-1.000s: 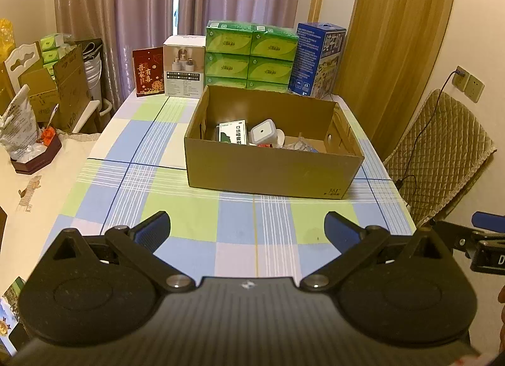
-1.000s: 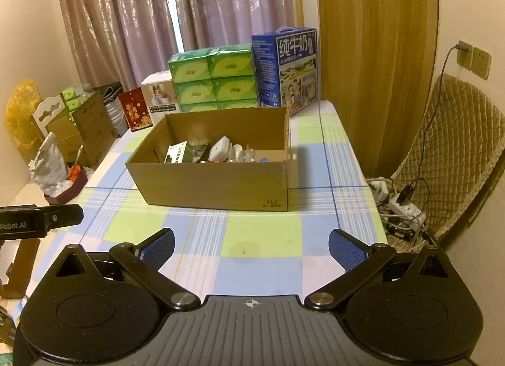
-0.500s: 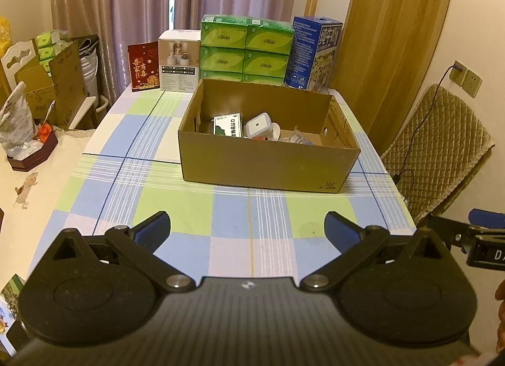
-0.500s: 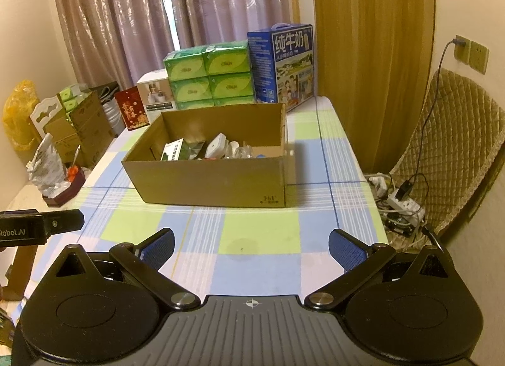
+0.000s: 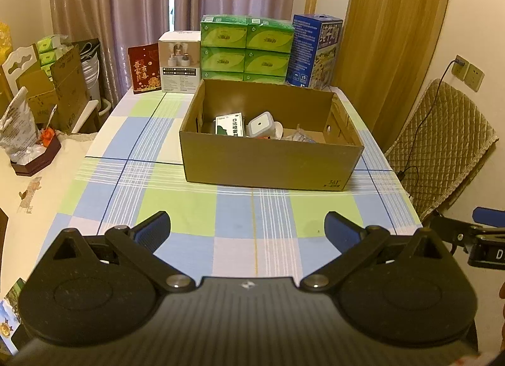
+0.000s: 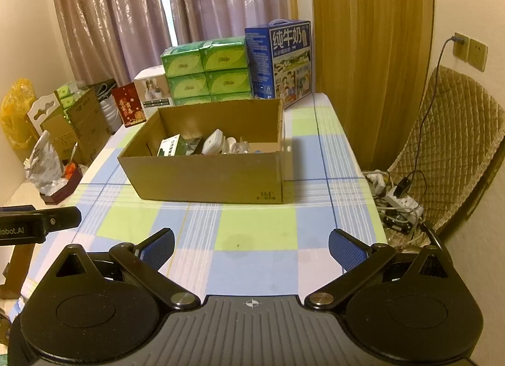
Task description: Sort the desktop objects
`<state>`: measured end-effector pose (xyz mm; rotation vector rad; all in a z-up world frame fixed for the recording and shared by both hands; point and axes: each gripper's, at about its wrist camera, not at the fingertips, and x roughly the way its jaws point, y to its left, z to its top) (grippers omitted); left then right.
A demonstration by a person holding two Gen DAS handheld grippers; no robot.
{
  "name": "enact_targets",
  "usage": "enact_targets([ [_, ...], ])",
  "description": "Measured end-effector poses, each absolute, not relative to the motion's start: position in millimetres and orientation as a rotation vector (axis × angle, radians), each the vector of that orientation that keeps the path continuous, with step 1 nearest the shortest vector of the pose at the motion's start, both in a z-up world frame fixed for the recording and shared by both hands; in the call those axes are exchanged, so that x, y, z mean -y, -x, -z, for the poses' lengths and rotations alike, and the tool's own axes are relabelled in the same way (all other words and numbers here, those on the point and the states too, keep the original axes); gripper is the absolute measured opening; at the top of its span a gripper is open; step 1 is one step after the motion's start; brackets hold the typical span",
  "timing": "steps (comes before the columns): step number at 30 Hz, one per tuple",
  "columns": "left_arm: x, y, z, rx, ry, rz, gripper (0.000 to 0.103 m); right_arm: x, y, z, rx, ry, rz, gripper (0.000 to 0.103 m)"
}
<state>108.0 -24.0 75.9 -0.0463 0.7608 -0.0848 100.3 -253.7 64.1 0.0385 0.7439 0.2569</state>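
An open cardboard box stands mid-table on the checked cloth; it also shows in the right wrist view. Inside lie a green-and-white packet, a white square device and other small items, partly hidden by the front wall. My left gripper is open and empty, above the table's near end, well short of the box. My right gripper is open and empty, also short of the box. Each gripper's tip shows at the other view's edge.
At the table's far end stand stacked green tissue boxes, a blue milk carton, a white product box and a red card. A quilted chair and a power strip are right; clutter and cartons are left.
Both grippers have drawn back and risen a little, so the box looks slightly farther and more of its inside shows. Both stay open and empty.
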Motion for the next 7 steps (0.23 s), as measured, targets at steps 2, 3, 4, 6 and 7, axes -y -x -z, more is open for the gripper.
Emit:
enact_targets([
  [2,25.9,-108.1,-75.6,-0.762,0.036,0.089,0.102,253.9,-100.2,-62.5,-0.746,-0.04,-0.257,0.101],
  [3,26.1,-107.8,-75.0,-0.76,0.037,0.091,0.102,253.9,-99.8,-62.2,-0.746,-0.041,-0.257,0.101],
  [4,26.3,-106.9,-74.6,-0.754,0.039,0.093,0.102,253.9,-100.0,-62.3,-0.746,-0.041,-0.257,0.101],
  [6,27.8,-105.4,-74.8,-0.743,0.033,0.096,0.102,253.9,-99.9,-62.1,-0.746,-0.04,-0.257,0.101],
  [7,28.2,-105.2,-74.8,-0.744,0.03,0.098,0.102,253.8,-100.0,-62.2,-0.746,-0.04,-0.255,0.101],
])
